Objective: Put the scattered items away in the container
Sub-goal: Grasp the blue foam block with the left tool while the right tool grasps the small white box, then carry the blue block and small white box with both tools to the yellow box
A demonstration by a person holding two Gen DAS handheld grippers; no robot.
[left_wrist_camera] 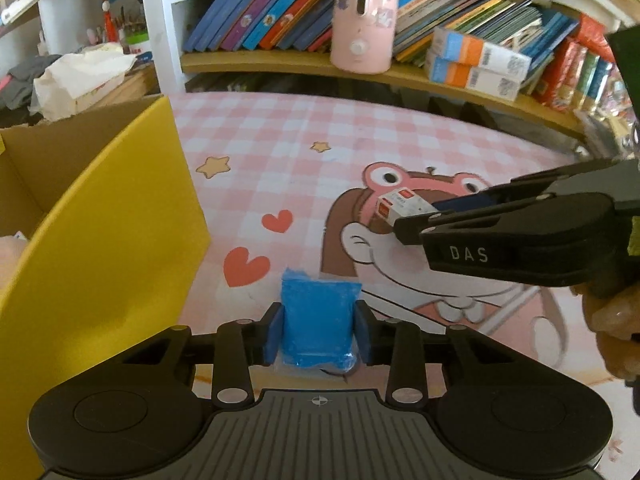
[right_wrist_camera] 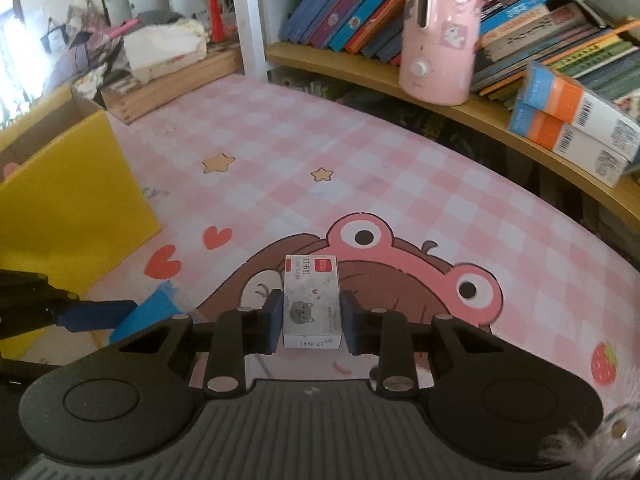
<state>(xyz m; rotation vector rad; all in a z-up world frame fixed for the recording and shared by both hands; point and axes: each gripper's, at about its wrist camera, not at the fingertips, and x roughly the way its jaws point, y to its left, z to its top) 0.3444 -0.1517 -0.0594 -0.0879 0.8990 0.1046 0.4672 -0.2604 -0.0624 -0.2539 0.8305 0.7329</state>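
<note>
Your left gripper (left_wrist_camera: 318,328) clamps the blue packet (left_wrist_camera: 316,320) beside the yellow box (left_wrist_camera: 100,240); right gripper (right_wrist_camera: 310,320) clamps the staple box (right_wrist_camera: 312,300) (cat label visible only here). Pink checked mat (right_wrist_camera: 320,140); bookshelf (right_wrist_camera: 440,108) behind.

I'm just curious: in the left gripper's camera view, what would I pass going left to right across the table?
Yellow box → blue packet held in the left gripper → small white box held in the right gripper.

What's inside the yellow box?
The yellow box shows brown cardboard walls inside and something pale pink at the edge. Its front wall hides the bottom and everything else.
</note>
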